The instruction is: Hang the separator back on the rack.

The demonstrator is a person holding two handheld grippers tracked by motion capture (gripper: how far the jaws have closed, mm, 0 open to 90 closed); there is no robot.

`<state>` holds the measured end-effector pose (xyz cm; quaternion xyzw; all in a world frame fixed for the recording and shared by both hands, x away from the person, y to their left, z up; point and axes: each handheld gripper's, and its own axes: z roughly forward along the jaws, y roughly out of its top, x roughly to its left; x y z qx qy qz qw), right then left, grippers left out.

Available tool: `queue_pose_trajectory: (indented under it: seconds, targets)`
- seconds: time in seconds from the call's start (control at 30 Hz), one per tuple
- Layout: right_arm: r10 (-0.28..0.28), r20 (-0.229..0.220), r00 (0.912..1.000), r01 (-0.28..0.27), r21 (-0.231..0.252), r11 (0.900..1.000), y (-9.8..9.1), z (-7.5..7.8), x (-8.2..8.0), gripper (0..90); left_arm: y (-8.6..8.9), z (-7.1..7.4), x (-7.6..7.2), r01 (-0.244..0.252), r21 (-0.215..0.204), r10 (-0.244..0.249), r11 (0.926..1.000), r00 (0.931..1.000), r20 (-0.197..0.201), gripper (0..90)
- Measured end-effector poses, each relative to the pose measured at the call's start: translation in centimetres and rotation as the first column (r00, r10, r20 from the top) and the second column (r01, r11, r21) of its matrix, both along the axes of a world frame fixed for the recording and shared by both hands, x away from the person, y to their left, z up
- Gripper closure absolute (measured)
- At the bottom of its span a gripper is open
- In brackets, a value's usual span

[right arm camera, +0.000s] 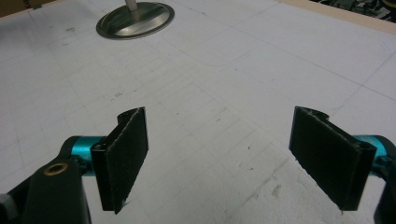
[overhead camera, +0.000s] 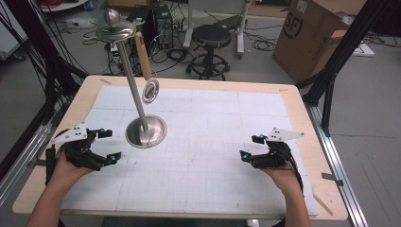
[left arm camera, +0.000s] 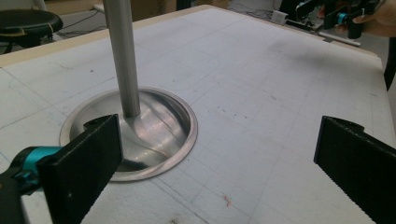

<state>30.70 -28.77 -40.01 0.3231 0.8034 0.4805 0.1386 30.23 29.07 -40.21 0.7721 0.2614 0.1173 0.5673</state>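
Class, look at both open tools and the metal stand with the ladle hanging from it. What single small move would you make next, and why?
Probably ease the left tool forward toward the stand's pole. Its jaws are open and empty, and the stand's base sits just ahead of it. The right tool, also open, is farther off; the ladle hangs untouched.

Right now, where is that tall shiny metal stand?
In the high view, the metal stand sits left of centre on the white mat, just ahead of the left hand-held gripper.

Pale wooden table (overhead camera: 302, 118), topped edge to edge by a gridded white mat (overhead camera: 213, 156); round steel stand base (overhead camera: 146, 131) planted at ten o'clock.
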Motion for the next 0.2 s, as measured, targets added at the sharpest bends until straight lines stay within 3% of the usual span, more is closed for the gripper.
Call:
queue_pose_trajectory:
  seconds: [0.2]
  targets:
    - [-0.001,-0.002,1.0,0.001,-0.004,1.0,-0.11,-0.09,0.01,18.8,-0.06,-0.03,0.02,0.001,0.005,-0.001,1.0,1.0,-0.001,1.9]
